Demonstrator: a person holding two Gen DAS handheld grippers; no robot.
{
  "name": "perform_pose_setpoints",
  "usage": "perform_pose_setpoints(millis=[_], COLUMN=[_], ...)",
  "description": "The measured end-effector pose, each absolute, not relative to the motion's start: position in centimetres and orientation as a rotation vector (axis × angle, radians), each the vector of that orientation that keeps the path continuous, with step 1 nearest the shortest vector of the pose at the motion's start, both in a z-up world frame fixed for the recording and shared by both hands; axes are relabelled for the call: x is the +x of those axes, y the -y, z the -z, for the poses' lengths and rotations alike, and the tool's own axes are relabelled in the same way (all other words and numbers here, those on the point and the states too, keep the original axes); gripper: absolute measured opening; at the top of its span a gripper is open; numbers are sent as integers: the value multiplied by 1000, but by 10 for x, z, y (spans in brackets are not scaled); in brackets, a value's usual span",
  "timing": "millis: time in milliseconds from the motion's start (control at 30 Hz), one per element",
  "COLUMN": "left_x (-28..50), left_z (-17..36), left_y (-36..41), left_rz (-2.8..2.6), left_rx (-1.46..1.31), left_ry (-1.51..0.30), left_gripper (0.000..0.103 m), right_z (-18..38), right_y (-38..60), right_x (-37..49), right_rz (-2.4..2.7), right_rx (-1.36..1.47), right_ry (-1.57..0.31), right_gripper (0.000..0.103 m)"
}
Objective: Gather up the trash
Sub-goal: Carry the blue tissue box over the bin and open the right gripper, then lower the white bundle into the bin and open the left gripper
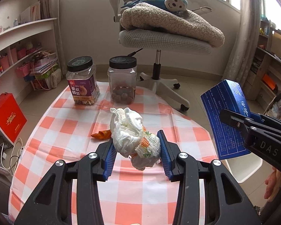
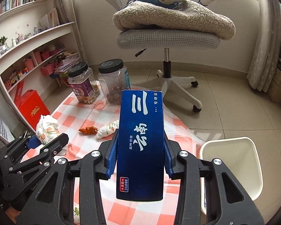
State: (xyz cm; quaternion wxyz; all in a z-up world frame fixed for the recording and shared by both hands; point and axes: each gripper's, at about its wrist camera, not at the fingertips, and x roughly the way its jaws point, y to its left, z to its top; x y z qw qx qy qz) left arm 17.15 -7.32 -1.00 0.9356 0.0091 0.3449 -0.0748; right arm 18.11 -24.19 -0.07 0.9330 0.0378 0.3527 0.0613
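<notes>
Your left gripper (image 1: 136,149) is clenched on a crumpled wad of printed tissue (image 1: 130,131); the blue pads press it from both sides, so it bulges upward above the jaws. You hold it lifted over the checked tablecloth (image 1: 65,123), not resting on it.

Your right gripper (image 2: 139,155) grasps a dark blue carton (image 2: 140,140) by its long sides, with the printed face toward the camera. This grip keeps the carton steady, and I think it also lets the carton drop end first.

The white bin (image 2: 232,161) stands on the floor just beside the tablecloth's right edge. The carton is near the bin but not yet over its opening, and the tissue wad is farther from the bin, on the other side of the carton.

Two pieces of trash lie on the tablecloth, well apart from the bin: an orange wrapper (image 2: 88,130) and, just beside it, a second rolled tissue (image 2: 107,129). Behind them stand two jars with black lids (image 2: 110,65); they hold food, so probably they are not trash.
</notes>
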Motion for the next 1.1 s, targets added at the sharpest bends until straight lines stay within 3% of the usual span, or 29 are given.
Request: perform_pose_setpoints(millis=[767,900,967,1033,1100], left_x=[161,158,158,157,155], left_z=[5,3,2,2,2], left_y=[174,200,214,227,242], left_rz=[311,353,377,399,420], left_rx=[80,102,106,111,121], left_ry=[-725,-726,-728,-731,-733], left_gripper=[42,42,42,42,42], right_z=[-10,-14,-16,-17,-18], right_y=[396,426,440,456,470], right_x=[151,141,134,127,118], right_rz=[165,254,291,322,362], right_rx=[296,358,385,410,436], right_ry=[-681,-653,-636,-627,-611], right_gripper=[40,76,80,93,94])
